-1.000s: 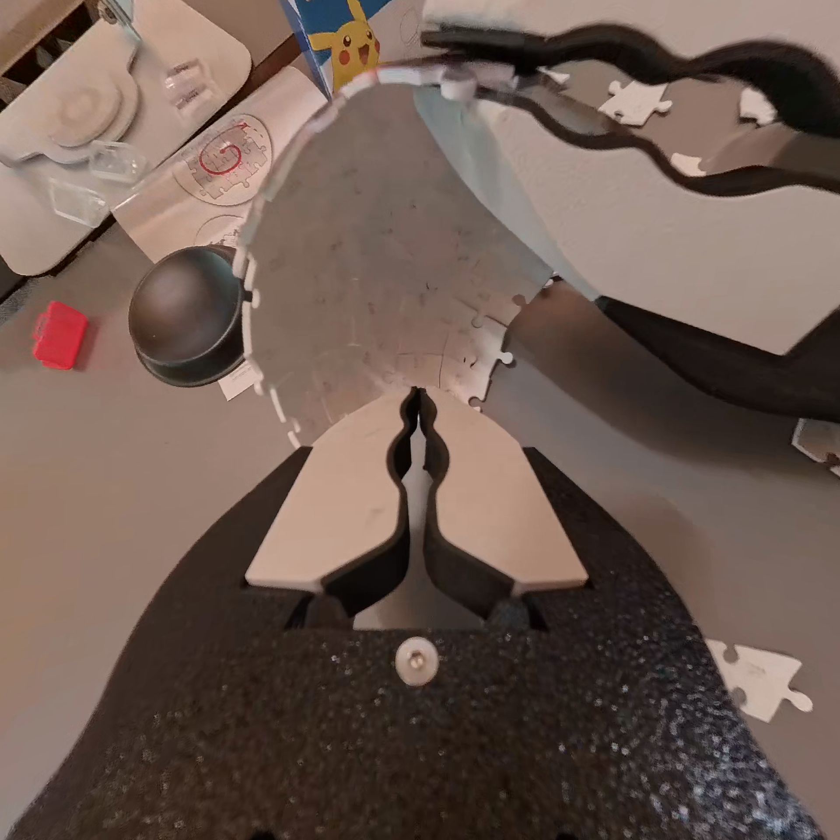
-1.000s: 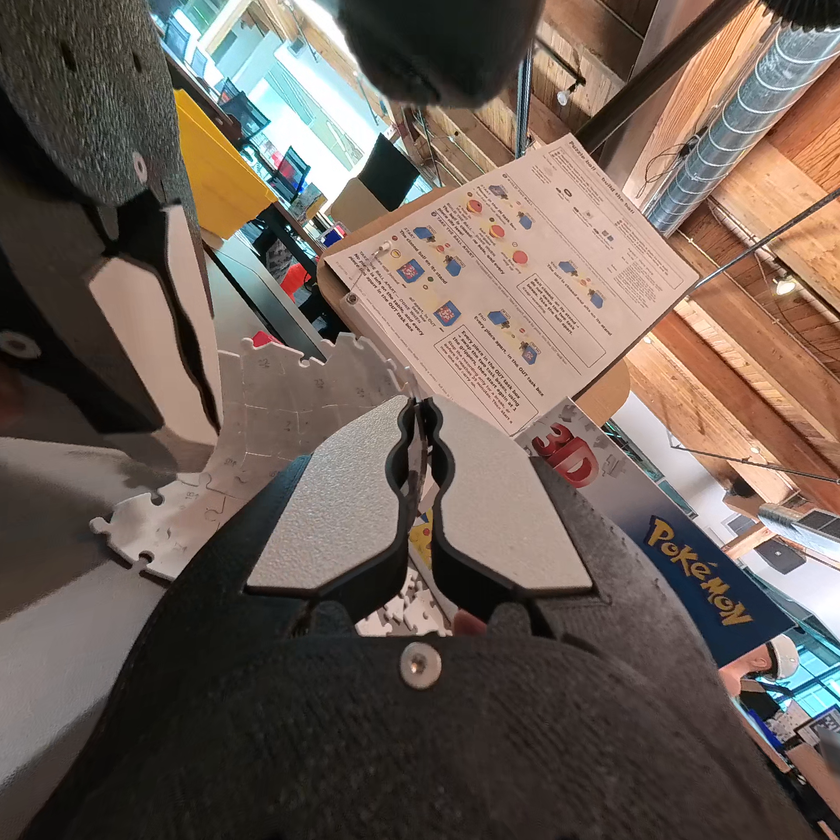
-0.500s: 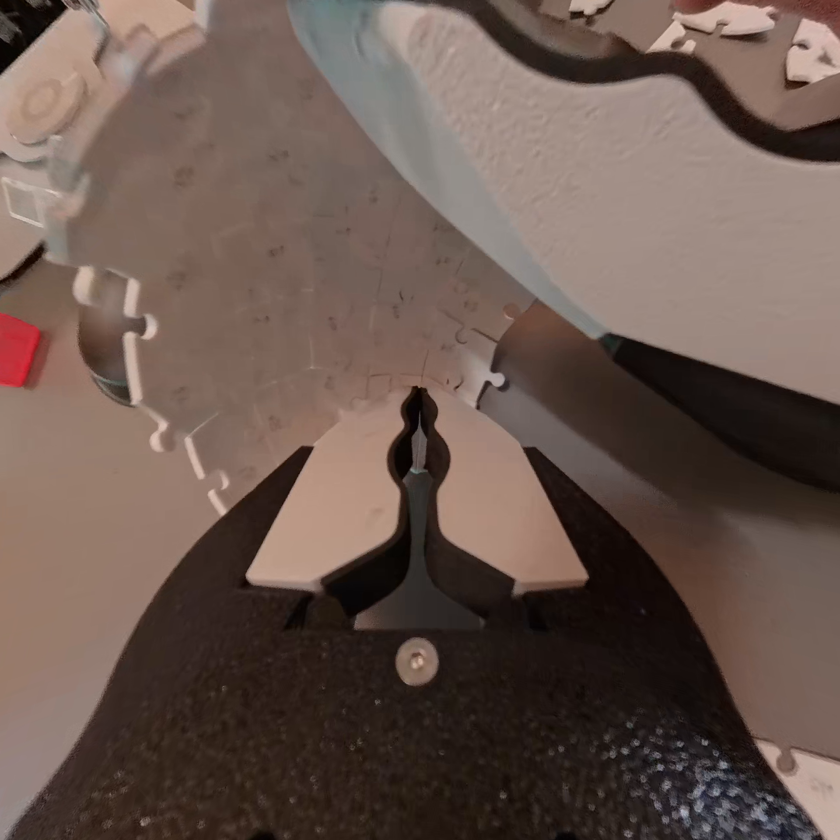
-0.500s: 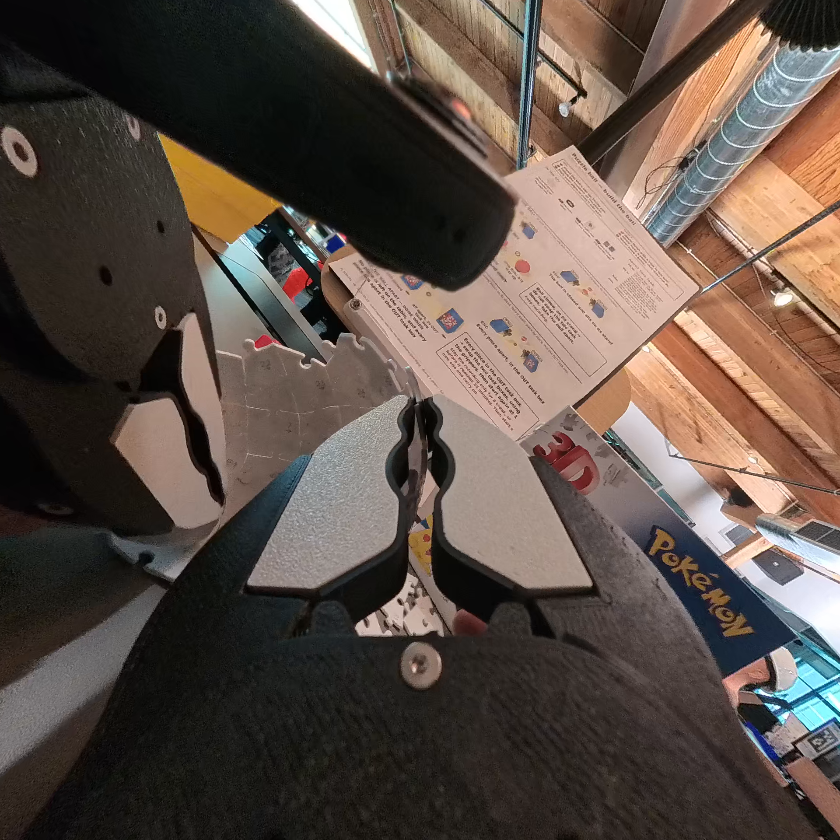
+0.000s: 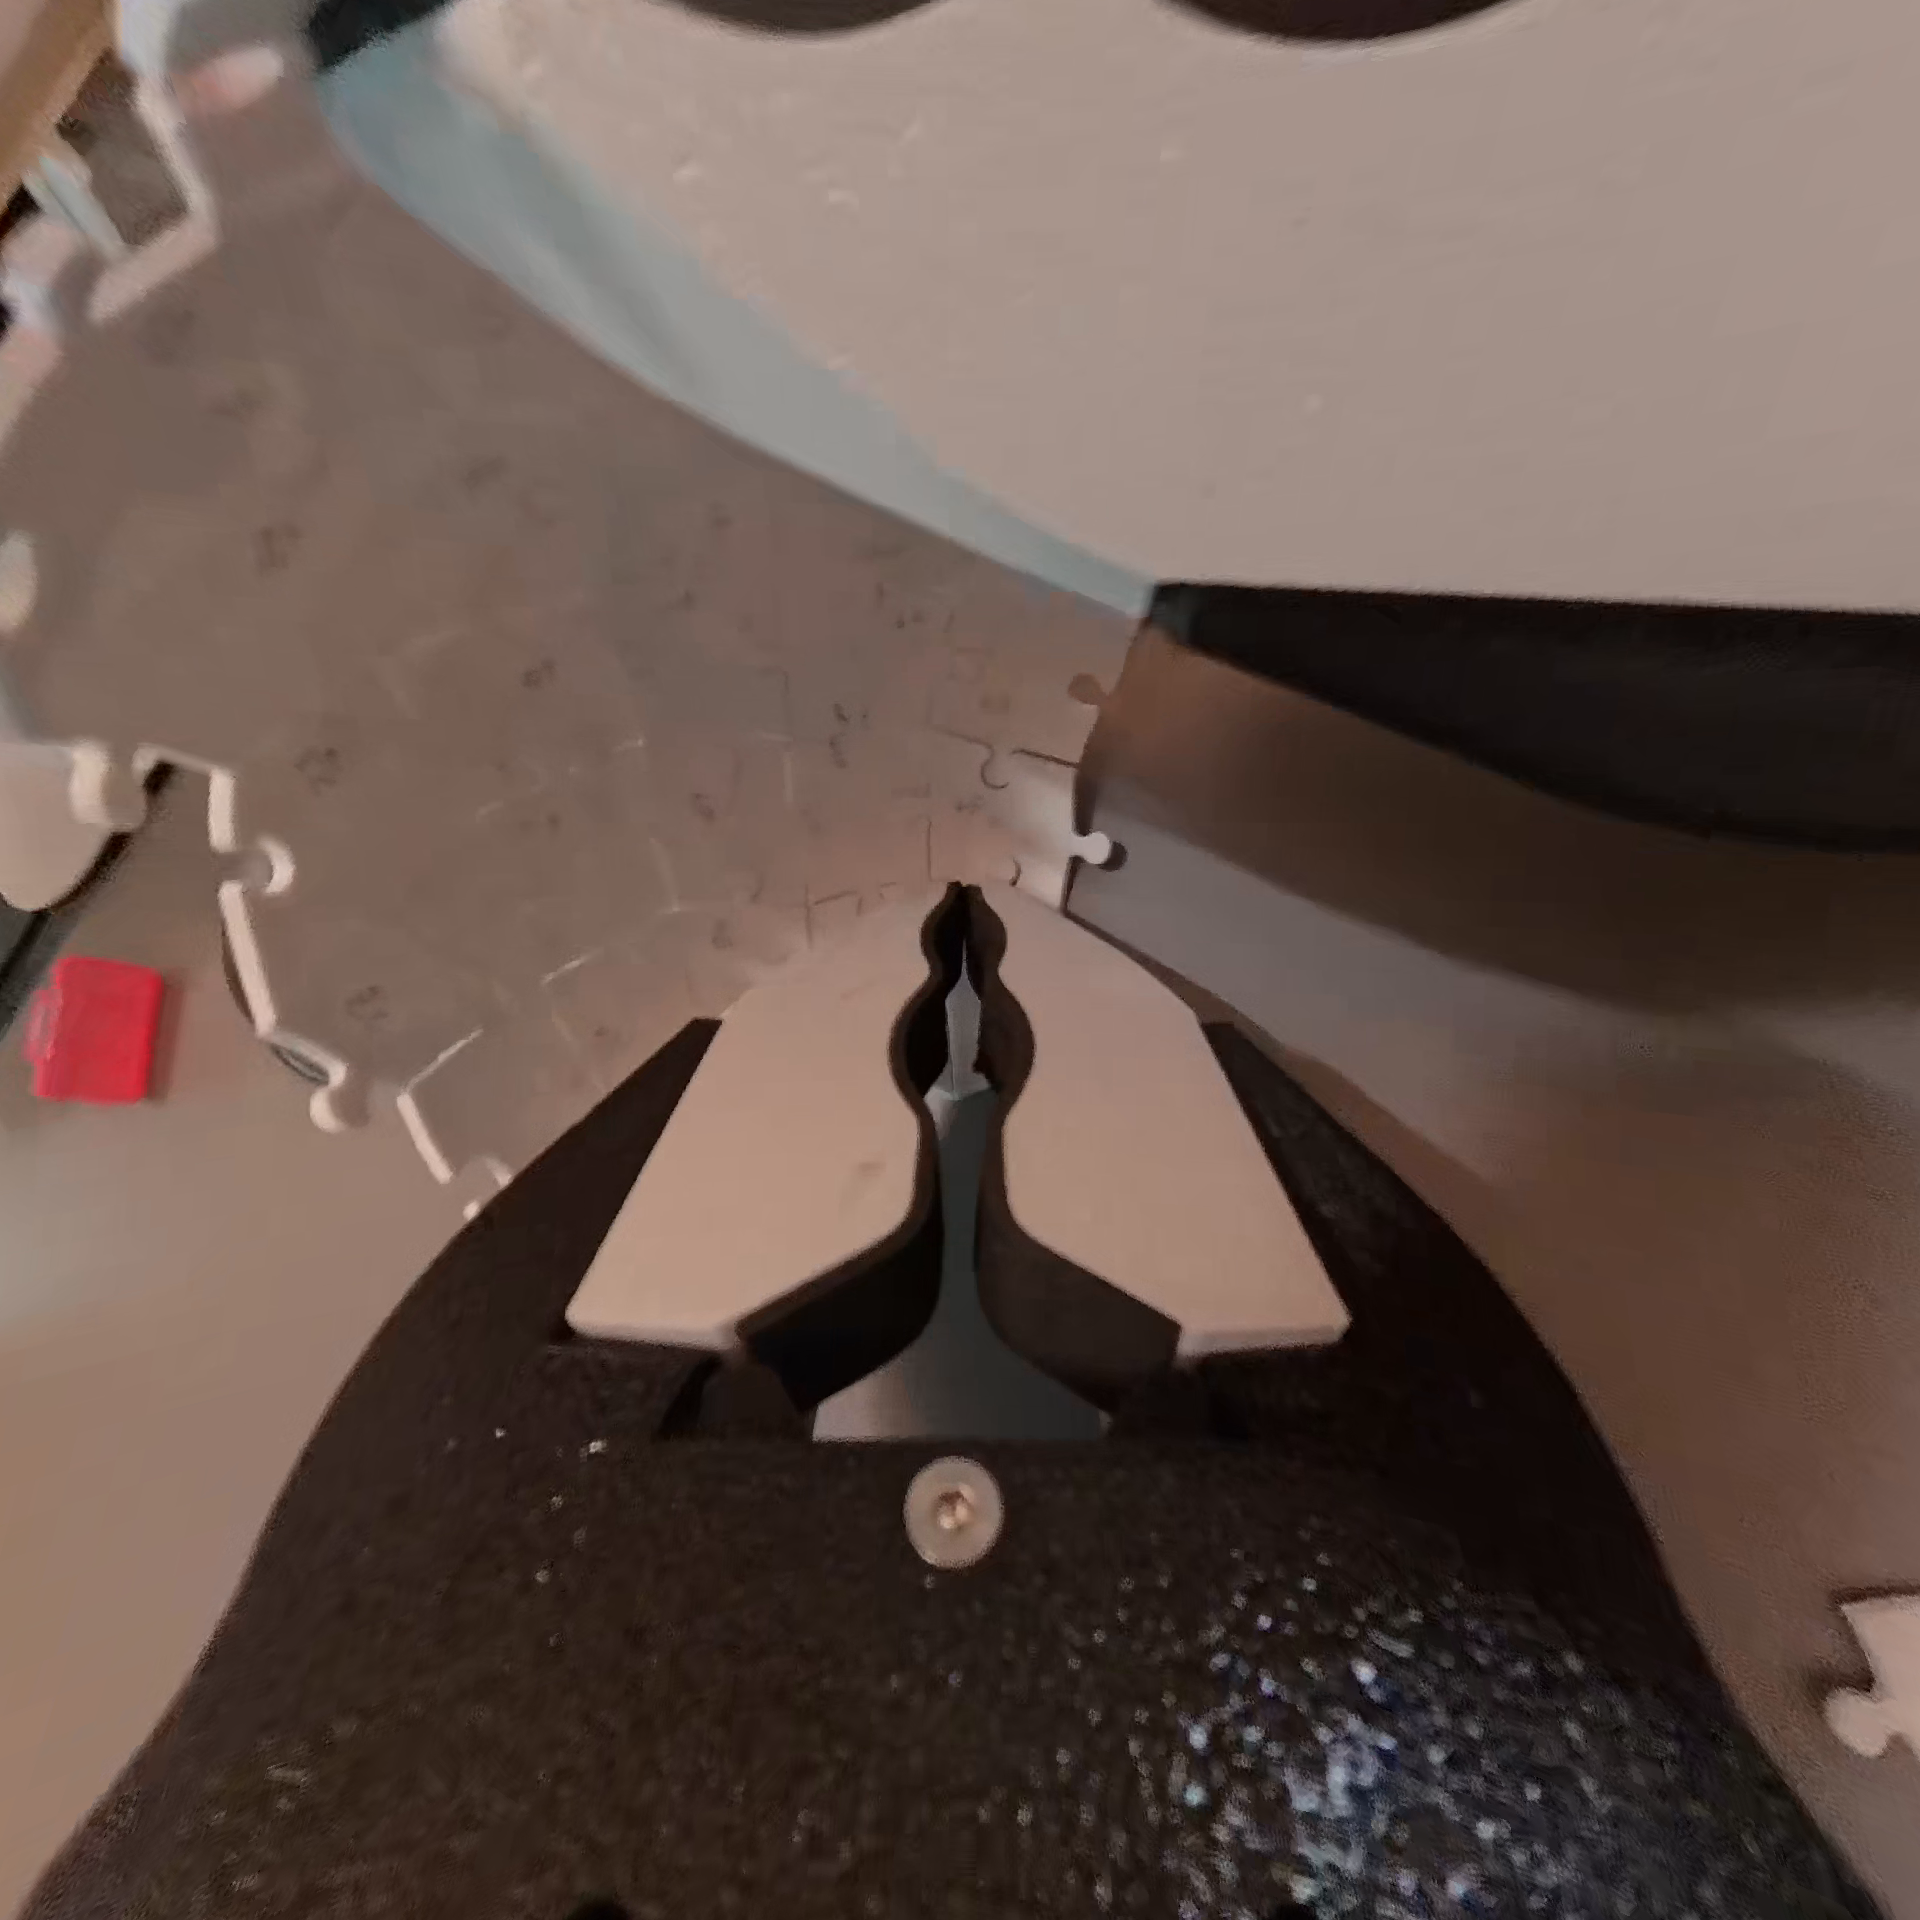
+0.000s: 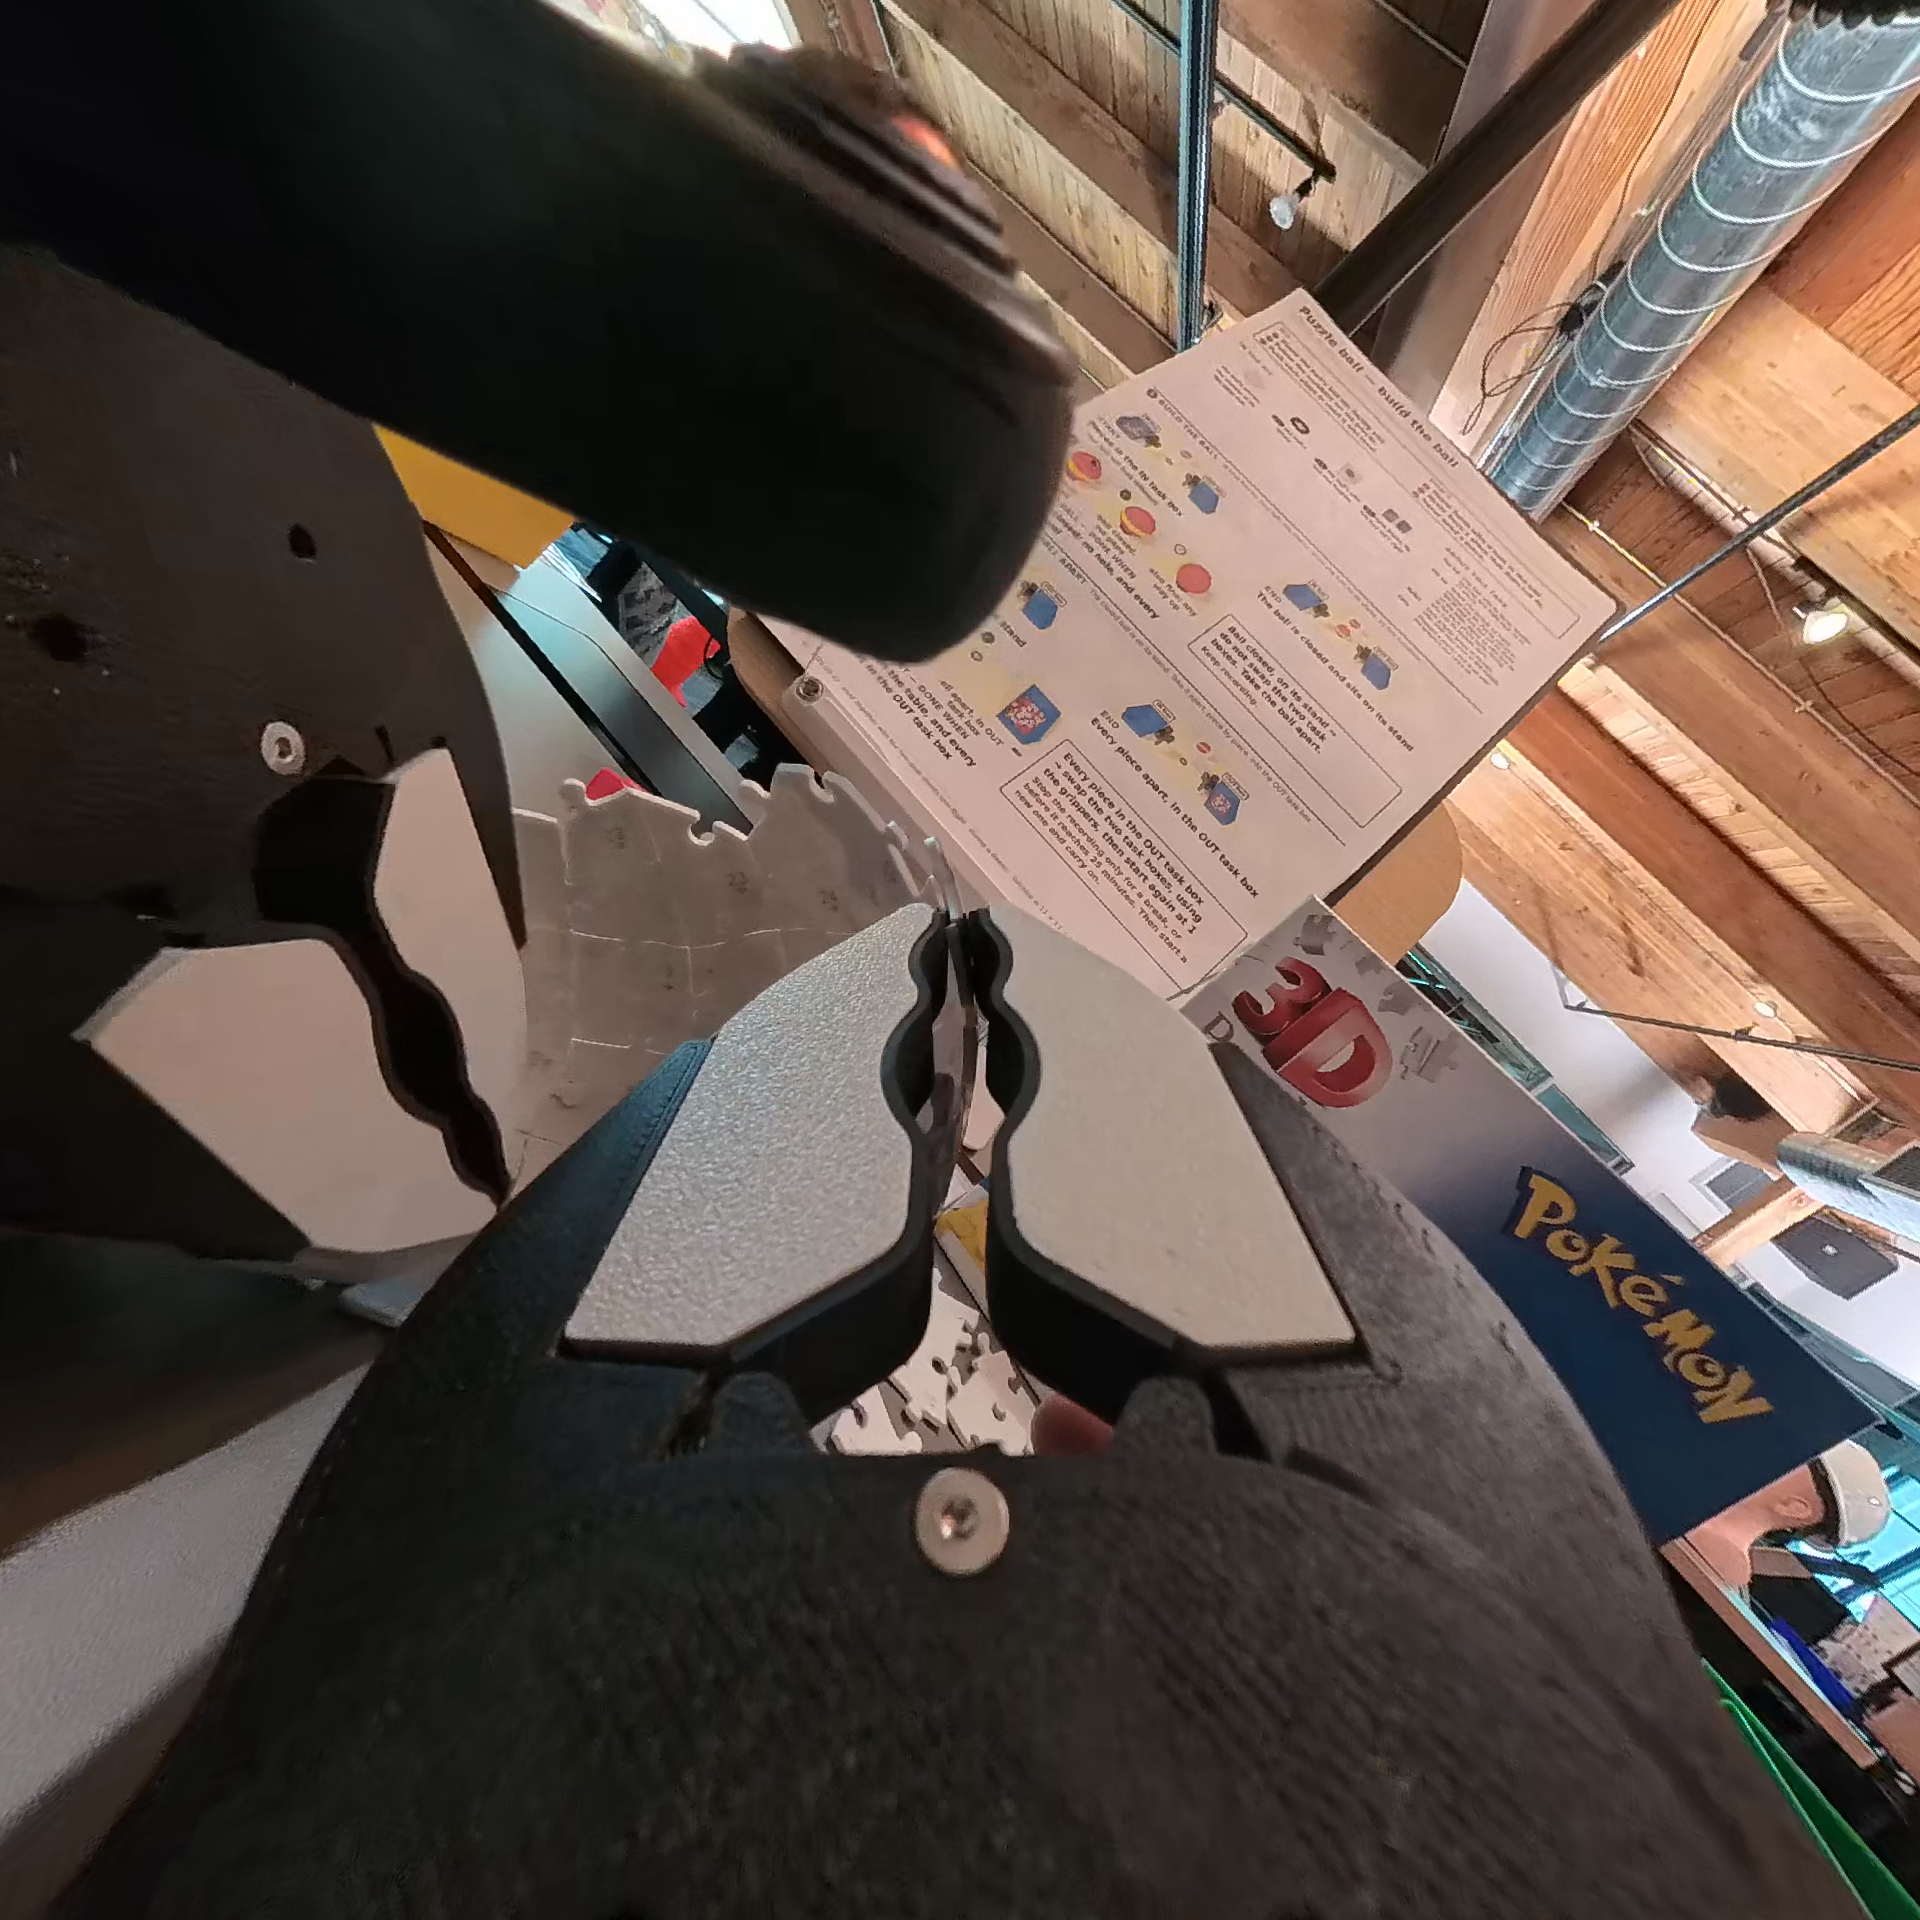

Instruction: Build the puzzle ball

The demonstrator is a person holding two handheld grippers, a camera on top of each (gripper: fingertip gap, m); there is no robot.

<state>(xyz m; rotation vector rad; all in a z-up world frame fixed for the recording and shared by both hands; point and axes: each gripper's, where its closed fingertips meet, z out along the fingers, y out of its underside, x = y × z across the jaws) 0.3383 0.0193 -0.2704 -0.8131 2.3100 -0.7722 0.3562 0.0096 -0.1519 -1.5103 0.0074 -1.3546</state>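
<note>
Curved shell of joined puzzle pieces [image 5: 540, 665], held in the air between two hand-held grippers. In the left wrist view the left hand-held gripper [image 5: 961, 914] has its jaws together, clamped on the thin lower edge of the shell at about 6 o'clock of its fan, so that the grey inner face spreads away toward 10 o'clock. The right hand-held gripper's broad pale finger [image 5: 1247, 312] crosses the top of that view from 12 to 3 o'clock, very close to the lens.

In the right wrist view the right hand-held gripper [image 6: 961, 925] is likewise closed, pinching something thin edge-on at the shell's toothed upper rim [image 6: 727, 894]. Whether that is the rim itself or a separate single piece being pressed into it cannot be told. The left hand-held gripper [image 6: 416, 1039] stands at 9 o'clock of this view, gripping the same shell from the far side.

The two-point hold appears deliberate: a thin partial dome flexes easily, and one grip steadies it while the other works on the rim.

Below, the grey bench [image 5: 208, 1351] carries a small red block [image 5: 94, 1029] at 9 o'clock and a loose piece [image 5: 1870, 1683] at 4 o'clock. Behind, an instruction sheet [image 6: 1299, 644] and the blue puzzle box [image 6: 1558, 1195] stand at 1 to 3 o'clock.

The ball looks far from finished.
</note>
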